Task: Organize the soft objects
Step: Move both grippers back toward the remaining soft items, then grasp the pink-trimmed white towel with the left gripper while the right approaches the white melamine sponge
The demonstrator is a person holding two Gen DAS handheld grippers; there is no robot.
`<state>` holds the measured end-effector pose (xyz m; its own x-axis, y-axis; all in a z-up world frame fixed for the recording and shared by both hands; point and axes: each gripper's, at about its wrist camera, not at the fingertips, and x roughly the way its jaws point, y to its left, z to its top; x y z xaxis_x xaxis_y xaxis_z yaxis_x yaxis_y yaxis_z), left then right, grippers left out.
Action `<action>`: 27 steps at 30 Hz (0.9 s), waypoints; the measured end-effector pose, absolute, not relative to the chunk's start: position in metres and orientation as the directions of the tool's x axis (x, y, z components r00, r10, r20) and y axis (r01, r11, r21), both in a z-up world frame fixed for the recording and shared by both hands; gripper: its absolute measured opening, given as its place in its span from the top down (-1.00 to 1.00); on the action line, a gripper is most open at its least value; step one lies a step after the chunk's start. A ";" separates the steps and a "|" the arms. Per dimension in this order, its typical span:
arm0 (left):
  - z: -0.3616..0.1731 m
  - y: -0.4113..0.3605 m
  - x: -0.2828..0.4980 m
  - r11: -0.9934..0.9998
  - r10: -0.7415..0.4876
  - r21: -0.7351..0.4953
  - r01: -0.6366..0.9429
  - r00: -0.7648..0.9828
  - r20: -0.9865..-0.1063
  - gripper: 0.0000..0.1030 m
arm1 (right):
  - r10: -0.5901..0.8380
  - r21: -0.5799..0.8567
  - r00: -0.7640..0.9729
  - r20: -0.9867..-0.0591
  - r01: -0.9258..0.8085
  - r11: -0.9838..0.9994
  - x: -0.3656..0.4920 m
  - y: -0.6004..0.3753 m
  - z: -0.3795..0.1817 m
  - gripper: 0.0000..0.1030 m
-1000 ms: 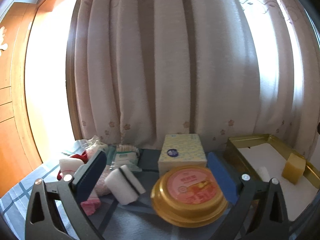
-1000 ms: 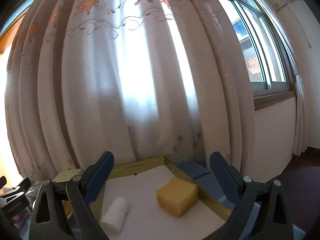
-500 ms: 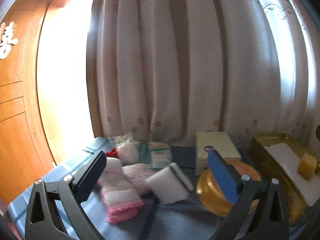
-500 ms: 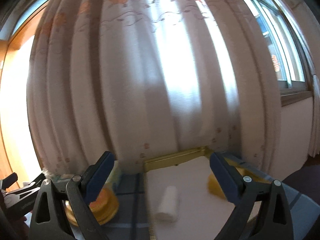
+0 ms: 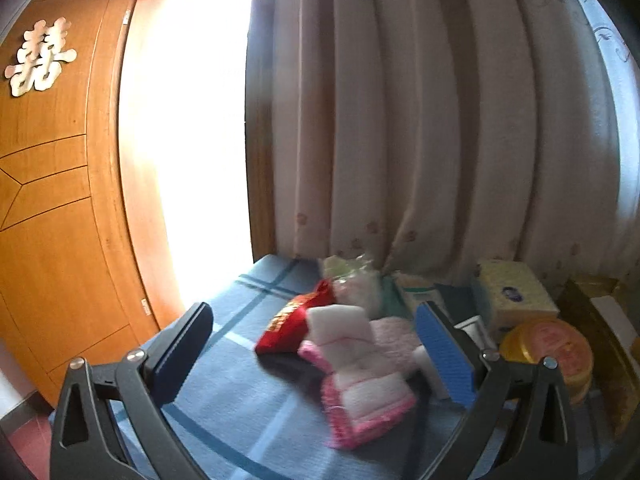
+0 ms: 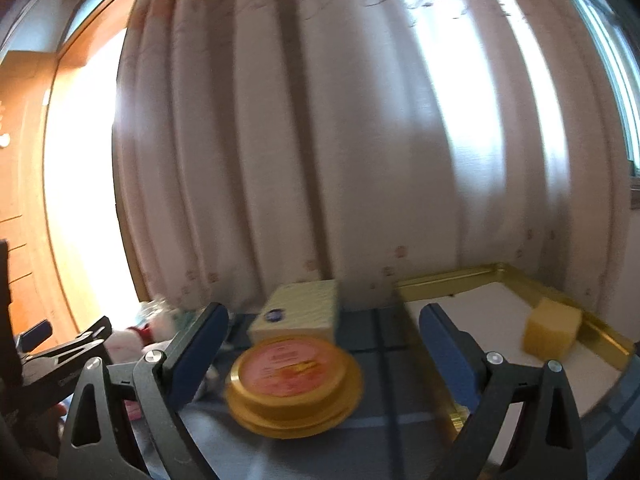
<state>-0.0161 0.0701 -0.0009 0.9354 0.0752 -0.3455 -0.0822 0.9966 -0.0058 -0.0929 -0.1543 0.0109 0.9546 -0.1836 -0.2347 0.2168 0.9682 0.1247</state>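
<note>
1. Left tool: jaws spread wide, nothing between them, touching nothing. It hangs above the blue checked counter.

2. Pink-and-white folded cloth: lies directly ahead of the left tool and slightly toward its right finger, low in the gap. Its long axis runs roughly away from the tool, angled a little toward the right finger. The picture is blurred, so its edges are uncertain.

3. Red pouch: just beyond the cloth and to its left, touching or overlapping it; which one cannot be told.

4. White sponge block: partly hidden behind the left tool's right finger, beside the cloth.

5. Right tool: jaws likewise wide apart, empty. A round gold tin sits between and below its fingers, and a pale yellow tissue box stands just behind the tin.

6. Gold tray: ahead and to the right of the right tool, white-lined, with a yellow sponge resting near its far right wall.

7. Nearer arm: the soft pile lies under the left tool; in the right wrist view it shows only at the far left edge, beyond the left finger.

8. Judged next move: lower the left tool onto the cloth, jaws across its short width, then carry it rightward to the tray.
</note>
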 end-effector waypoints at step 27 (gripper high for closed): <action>-0.050 0.074 0.055 0.978 -0.198 -0.188 0.088 0.667 -0.718 0.21 | -0.093 0.157 0.949 -0.303 0.146 0.977 -0.083 -0.134 0.004 -0.90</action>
<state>0.0548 0.0740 -0.0504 0.6670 -0.1976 -0.7184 0.0879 0.9783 -0.1875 -0.0829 -0.1341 0.0038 0.9485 -0.0931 -0.3027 0.1459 0.9768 0.1567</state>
